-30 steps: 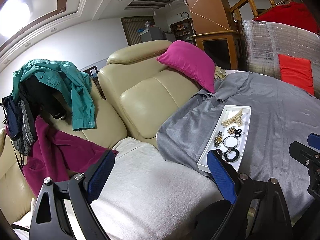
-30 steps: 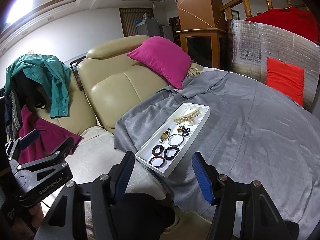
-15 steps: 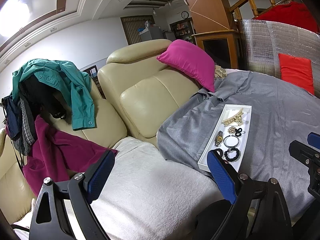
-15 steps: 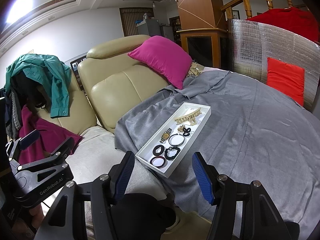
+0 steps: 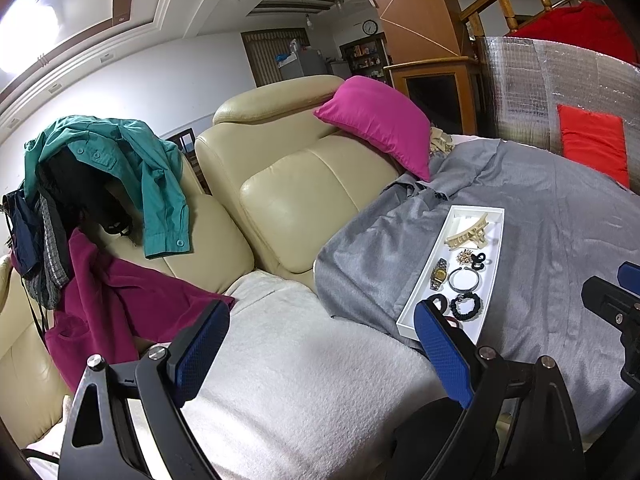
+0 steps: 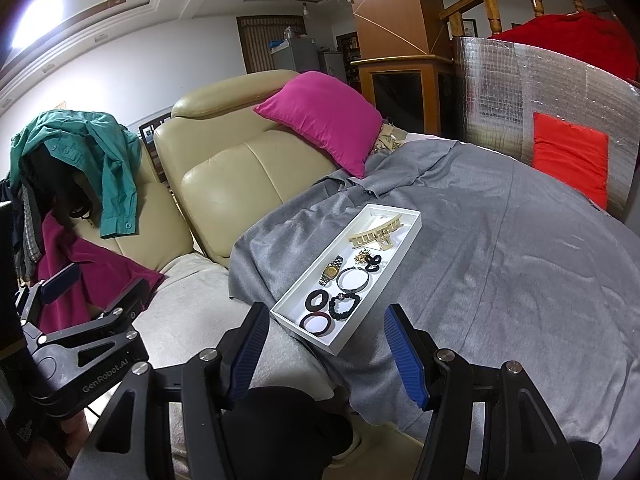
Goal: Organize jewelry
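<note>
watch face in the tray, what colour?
Gold, on a gold and silver band. The watch shows best in the right wrist view, lying in the white tray.

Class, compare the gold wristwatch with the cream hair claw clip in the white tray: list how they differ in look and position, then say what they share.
1. The wristwatch is gold and silver metal with a round dial; the hair claw clip is plain cream with teeth.
2. The clip looks clearly larger than the watch.
3. The clip sits at the tray's far end; the watch lies mid-tray by the left wall.

Both rest loose inside the white tray, untouched.
</note>
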The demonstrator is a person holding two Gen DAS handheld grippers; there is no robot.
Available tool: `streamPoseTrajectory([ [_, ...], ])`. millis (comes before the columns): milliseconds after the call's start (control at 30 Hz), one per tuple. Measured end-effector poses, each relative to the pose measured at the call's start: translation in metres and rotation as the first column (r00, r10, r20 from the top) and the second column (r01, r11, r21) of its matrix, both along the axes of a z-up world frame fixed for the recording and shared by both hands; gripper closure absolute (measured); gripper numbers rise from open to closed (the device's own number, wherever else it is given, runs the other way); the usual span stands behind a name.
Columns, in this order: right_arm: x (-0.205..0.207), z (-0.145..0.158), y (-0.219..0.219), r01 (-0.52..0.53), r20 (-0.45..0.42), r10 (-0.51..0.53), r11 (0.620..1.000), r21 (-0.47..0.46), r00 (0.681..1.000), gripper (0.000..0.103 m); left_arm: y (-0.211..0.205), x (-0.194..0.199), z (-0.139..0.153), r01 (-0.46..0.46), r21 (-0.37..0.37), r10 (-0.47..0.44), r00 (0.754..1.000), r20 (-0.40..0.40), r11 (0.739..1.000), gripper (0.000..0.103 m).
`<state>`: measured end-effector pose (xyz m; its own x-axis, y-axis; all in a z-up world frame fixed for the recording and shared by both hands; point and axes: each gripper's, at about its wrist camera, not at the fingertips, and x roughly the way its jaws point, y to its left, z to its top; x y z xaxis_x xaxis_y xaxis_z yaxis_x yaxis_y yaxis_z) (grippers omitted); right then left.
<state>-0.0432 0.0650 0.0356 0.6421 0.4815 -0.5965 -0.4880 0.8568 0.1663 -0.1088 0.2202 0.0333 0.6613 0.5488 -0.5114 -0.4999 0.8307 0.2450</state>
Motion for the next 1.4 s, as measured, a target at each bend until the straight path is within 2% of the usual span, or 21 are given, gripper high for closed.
streamPoseTrajectory([
  [867, 0.000, 0.000, 0.000, 0.002, 0.001, -0.002, 1.000, 0.001, 1.000, 0.039, 0.004, 0.000, -0.002, 0.003, -0.002, -0.003, 1.000, -0.008, 1.000, 0.010],
  [1400, 0.010, 0.003, 0.016, 0.010, 0.015, -0.009, 1.000, -0.029, 1.000, 0.039, 0.009, 0.001, -0.004, -0.007, -0.005, 0.007, 1.000, -0.007, 1.000, 0.010],
])
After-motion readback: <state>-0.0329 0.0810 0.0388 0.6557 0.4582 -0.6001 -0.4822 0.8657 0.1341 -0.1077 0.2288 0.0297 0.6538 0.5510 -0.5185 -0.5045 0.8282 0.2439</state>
